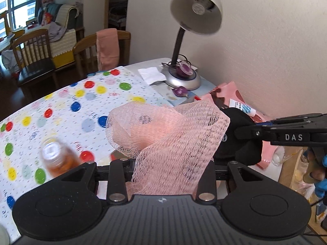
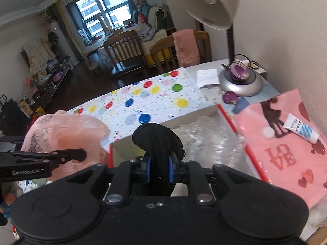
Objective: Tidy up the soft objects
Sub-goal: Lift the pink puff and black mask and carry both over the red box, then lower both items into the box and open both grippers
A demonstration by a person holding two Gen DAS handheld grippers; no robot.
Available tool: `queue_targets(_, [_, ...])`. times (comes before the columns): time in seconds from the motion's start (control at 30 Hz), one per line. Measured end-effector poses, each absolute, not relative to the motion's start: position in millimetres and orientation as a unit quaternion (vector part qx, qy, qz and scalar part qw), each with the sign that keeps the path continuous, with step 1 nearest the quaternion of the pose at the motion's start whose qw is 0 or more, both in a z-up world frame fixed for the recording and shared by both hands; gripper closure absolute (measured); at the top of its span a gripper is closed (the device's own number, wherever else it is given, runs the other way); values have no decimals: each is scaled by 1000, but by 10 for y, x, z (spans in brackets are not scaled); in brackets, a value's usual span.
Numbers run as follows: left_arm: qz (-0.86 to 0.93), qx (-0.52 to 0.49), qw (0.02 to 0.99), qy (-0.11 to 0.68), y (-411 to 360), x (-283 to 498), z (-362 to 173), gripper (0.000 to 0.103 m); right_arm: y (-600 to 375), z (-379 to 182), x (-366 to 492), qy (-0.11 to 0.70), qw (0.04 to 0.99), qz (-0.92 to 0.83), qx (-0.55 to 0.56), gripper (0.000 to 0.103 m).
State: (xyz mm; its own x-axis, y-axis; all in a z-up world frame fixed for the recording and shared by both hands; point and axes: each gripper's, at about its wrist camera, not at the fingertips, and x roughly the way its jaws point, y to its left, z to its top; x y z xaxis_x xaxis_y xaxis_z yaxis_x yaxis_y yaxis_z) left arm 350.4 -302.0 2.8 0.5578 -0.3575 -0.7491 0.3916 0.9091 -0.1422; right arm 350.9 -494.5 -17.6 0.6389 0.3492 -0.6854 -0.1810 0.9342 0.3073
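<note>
My left gripper (image 1: 167,169) is shut on a pink mesh bath puff (image 1: 167,130) and holds it above the dotted tablecloth (image 1: 67,106). The puff also shows at the left of the right wrist view (image 2: 67,134), with the left gripper (image 2: 79,155) on it. My right gripper (image 2: 159,169) is shut on a black fabric piece (image 2: 157,138) and holds it over an open box (image 2: 204,122) lined with clear bubble wrap. In the left wrist view the right gripper (image 1: 241,130) comes in from the right with the black fabric (image 1: 237,140).
A silver desk lamp (image 2: 241,83) stands at the back right by the wall. A pink "LOVE" bag (image 2: 286,147) with a white tube (image 2: 300,128) lies right of the box. A blurred bottle (image 1: 55,157) stands at the left. Wooden chairs (image 1: 36,55) stand beyond the table.
</note>
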Motion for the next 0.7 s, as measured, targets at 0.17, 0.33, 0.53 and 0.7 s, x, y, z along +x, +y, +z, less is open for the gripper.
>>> queue_targets(0.17, [-207, 29, 874, 439, -3320, 3734, -176, 66, -5182, -319, 3593, 409, 893, 145, 120, 88])
queue_targets(0.33, [-193, 35, 865, 463, -3470, 3925, -402, 66, -5251, -556, 3688, 428, 882, 153, 128, 88])
queue_targets(0.53, [-182, 36, 854, 487, -3536, 4099, -655, 66, -5164, -818, 3757, 448, 871, 168, 110, 88])
queue_targets(0.7, [-182, 27, 841, 509, -3553, 4178, -837, 66, -5101, -997, 3782, 465, 862, 174, 100, 88])
